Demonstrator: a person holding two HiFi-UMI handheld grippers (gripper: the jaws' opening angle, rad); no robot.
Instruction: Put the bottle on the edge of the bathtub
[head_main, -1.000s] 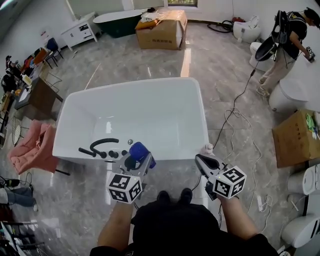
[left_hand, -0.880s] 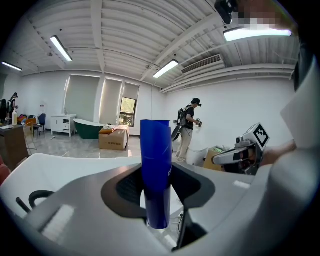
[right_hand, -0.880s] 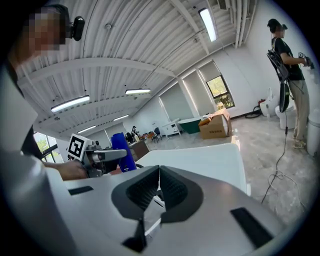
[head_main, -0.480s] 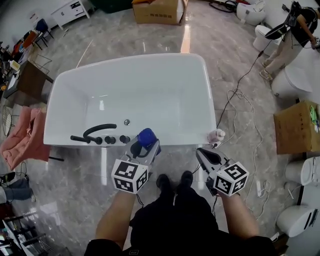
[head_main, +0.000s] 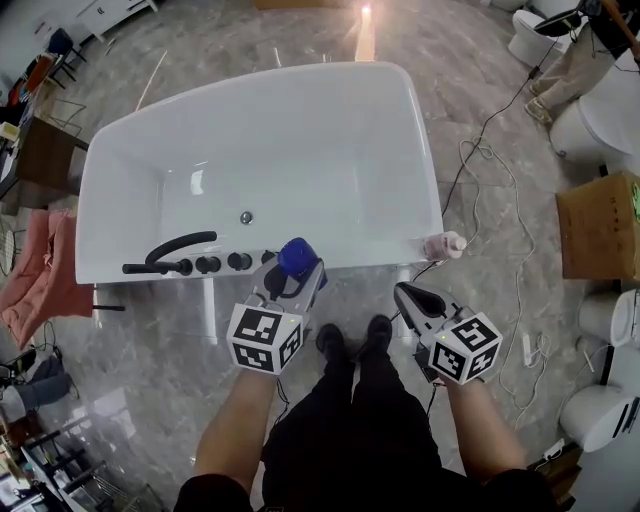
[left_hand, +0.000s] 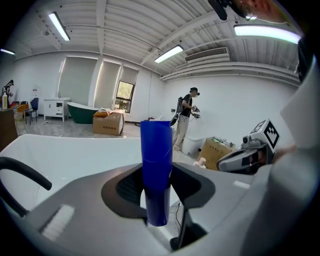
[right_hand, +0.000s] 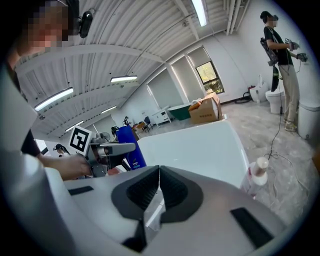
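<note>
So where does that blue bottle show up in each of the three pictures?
Head view: blue bottle low centre, held in the left gripper at the near rim of the white bathtub.
Left gripper view: blue bottle dead centre, upright between the jaws.
Right gripper view: blue bottle left of centre, small.
Shared landmark: the white bathtub, visible in all three views.

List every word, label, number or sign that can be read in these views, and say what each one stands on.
No text can be read anywhere.
blue bottle: small white print low on its side, too blurred to read.
left marker cube and right marker cube: black-and-white square patterns only, no letters or digits.
pink bottle on the bathtub edge: no legible label.
</note>
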